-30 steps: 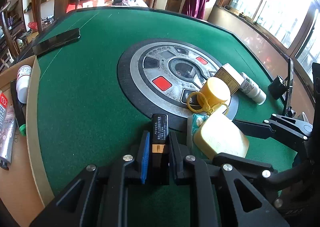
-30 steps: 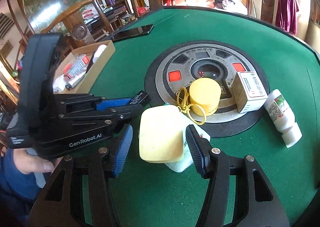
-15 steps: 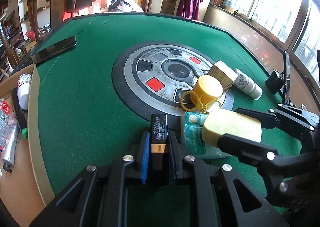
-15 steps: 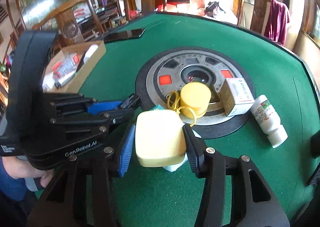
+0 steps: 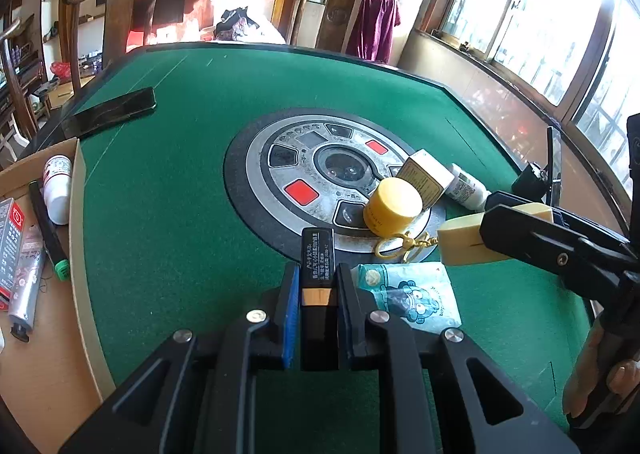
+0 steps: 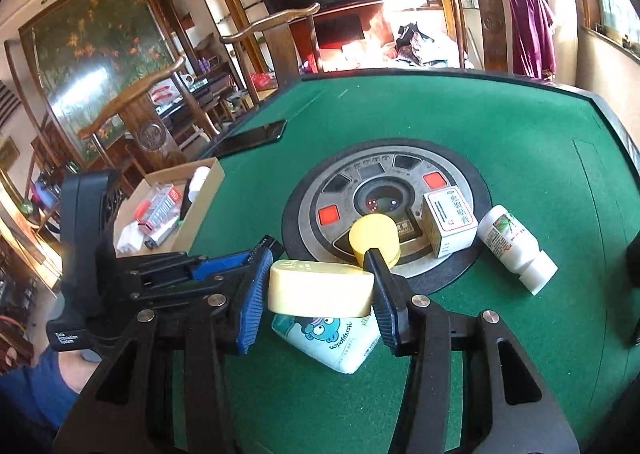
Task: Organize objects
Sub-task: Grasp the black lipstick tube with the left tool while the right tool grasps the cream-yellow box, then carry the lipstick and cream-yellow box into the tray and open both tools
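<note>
My left gripper [image 5: 317,286] is shut on a slim black box [image 5: 317,266] with a gold band, held above the green felt. My right gripper [image 6: 318,288] is shut on a pale yellow flat case [image 6: 320,288] and holds it lifted above a light blue wipes pack [image 6: 334,338]; the case also shows in the left wrist view [image 5: 468,242]. A yellow round jar [image 6: 374,240] with a yellow keyring [image 5: 400,246] stands on the table's metal centre disc [image 5: 316,169]. A cardboard box [image 6: 204,197] sits at the left edge.
A white carton [image 6: 450,223] and a white bottle [image 6: 516,248] lie right of the jar. A black phone [image 5: 112,113] lies at the far left. The cardboard box holds tubes, a pen and a small bottle [image 5: 58,189]. Wooden chairs ring the table.
My right gripper closed on the yellow case and lifted it off the wipes pack, which now lies uncovered. My left gripper kept hold of the black box and drew back slightly.
</note>
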`<action>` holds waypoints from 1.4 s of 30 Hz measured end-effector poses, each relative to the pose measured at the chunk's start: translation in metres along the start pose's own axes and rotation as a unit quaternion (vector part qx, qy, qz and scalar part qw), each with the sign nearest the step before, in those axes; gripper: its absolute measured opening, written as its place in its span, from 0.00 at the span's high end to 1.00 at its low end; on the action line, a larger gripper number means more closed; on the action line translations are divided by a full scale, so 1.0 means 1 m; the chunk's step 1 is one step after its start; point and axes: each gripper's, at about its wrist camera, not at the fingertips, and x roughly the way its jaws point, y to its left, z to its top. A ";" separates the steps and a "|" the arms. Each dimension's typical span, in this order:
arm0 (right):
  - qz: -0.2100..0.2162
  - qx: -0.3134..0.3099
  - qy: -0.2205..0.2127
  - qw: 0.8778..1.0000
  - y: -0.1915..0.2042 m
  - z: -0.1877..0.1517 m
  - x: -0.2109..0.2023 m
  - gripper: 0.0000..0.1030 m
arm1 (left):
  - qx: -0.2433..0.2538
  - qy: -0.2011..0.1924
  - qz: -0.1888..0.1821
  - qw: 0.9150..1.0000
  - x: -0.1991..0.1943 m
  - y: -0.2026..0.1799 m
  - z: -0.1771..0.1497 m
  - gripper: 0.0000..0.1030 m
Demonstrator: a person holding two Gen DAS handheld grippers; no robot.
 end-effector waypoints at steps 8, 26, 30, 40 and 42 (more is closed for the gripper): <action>0.001 -0.003 -0.020 1.000 0.006 0.004 -0.011 0.54 | 0.000 -0.016 0.006 1.000 -0.009 0.000 -0.001 0.84; 0.042 -0.036 -0.052 0.997 0.037 0.004 -0.038 0.54 | -0.021 -0.088 0.017 0.996 -0.084 0.008 -0.013 0.84; 0.060 -0.048 -0.051 0.996 0.050 0.003 -0.042 0.54 | -0.027 -0.101 0.020 0.994 -0.104 0.017 -0.018 0.84; 0.126 -0.076 -0.049 0.988 0.103 -0.003 -0.046 0.54 | -0.064 -0.127 0.046 0.989 -0.152 0.069 -0.039 0.84; 0.140 -0.081 -0.045 0.986 0.117 -0.004 -0.044 0.54 | -0.073 -0.130 0.053 0.987 -0.157 0.080 -0.043 0.84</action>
